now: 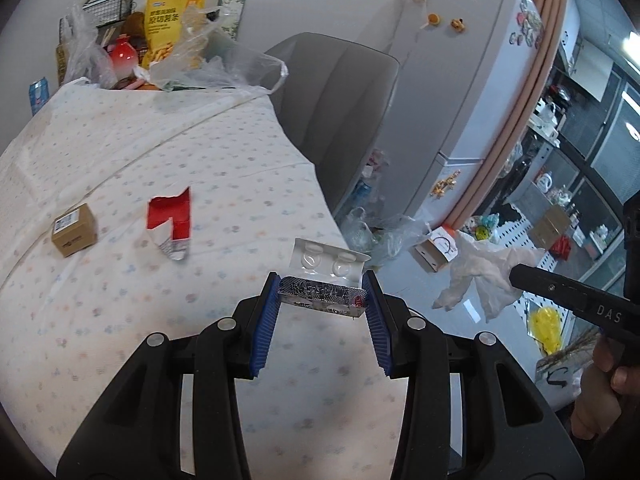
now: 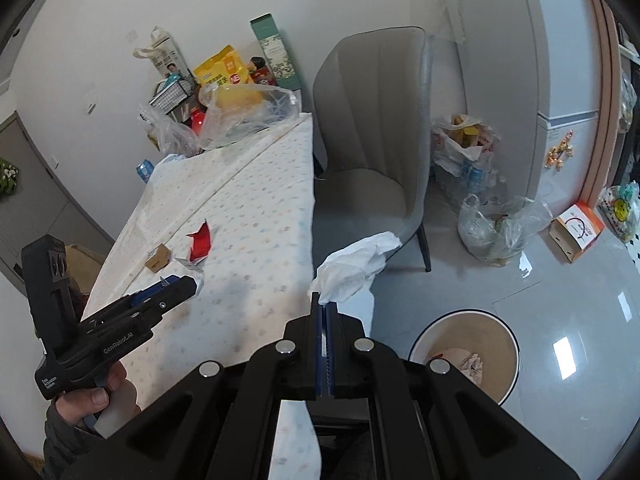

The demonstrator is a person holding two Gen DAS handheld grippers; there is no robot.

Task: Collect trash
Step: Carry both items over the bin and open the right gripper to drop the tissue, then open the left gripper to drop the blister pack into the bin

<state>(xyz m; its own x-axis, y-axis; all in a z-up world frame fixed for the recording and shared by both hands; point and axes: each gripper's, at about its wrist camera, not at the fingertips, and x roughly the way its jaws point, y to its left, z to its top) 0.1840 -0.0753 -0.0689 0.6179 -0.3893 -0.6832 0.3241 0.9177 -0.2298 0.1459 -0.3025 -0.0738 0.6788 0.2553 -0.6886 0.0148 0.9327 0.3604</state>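
Your left wrist camera rides just behind the left gripper (image 1: 323,300) and looks steeply down over the table (image 1: 120,152), close above its near edge, with the fridge (image 1: 472,80) far right. Your right wrist camera sits behind the right gripper (image 2: 325,312), off the table's corner, facing along it toward the chair (image 2: 372,128) and the bin (image 2: 468,356) below. Both views share the table, chair, red wrapper (image 1: 170,220), small box (image 1: 75,230), and each other's gripper.

The worktop (image 1: 224,152), under a pale dotted cloth, carries a small brown box (image 1: 75,230) and a torn red wrapper (image 1: 171,224), both beyond the left fingers (image 1: 266,320) and to their left. Plastic bags (image 1: 224,68) crowd its far end.
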